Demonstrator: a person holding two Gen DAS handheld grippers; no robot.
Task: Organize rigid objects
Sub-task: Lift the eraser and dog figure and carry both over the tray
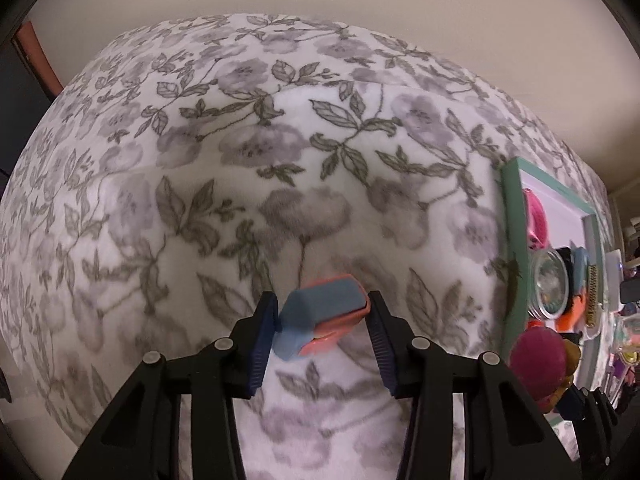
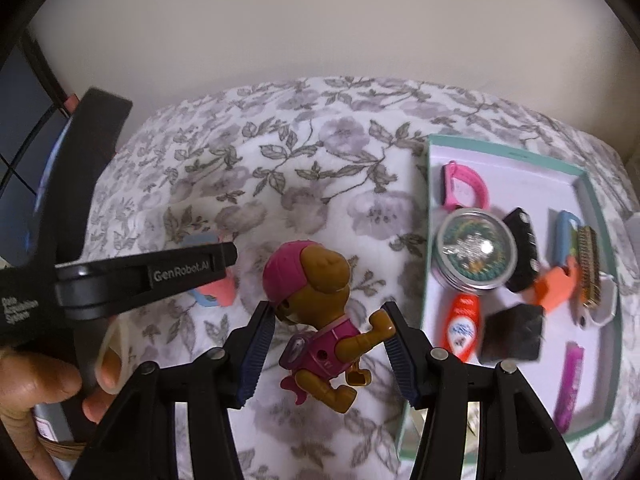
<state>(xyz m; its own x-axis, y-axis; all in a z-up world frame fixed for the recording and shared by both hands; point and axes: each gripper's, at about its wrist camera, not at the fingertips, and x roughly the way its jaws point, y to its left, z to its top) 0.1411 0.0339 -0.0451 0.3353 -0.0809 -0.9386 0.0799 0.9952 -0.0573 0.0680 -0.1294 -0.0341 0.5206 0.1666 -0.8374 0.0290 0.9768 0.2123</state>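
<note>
My left gripper (image 1: 323, 312) is shut on a blue and coral block-shaped object (image 1: 320, 314), held over the floral blanket (image 1: 240, 160). In the right wrist view that object (image 2: 214, 294) shows partly behind the left gripper's black fingers (image 2: 180, 268). My right gripper (image 2: 330, 322) is closed around a brown toy dog with a pink cap and vest (image 2: 316, 312), its pads touching the head and the raised paw. The toy also shows at the right edge of the left wrist view (image 1: 540, 360). A teal-rimmed box (image 2: 430, 184) lies to the right.
The box holds a pink strap (image 2: 466, 188), a round glass-lidded tin (image 2: 474, 252), an orange tube (image 2: 460, 326), black pieces (image 2: 514, 338), a small brush (image 2: 588, 268) and a purple comb (image 2: 572, 380). A hand (image 2: 44, 376) grips the left tool. A plain wall stands behind.
</note>
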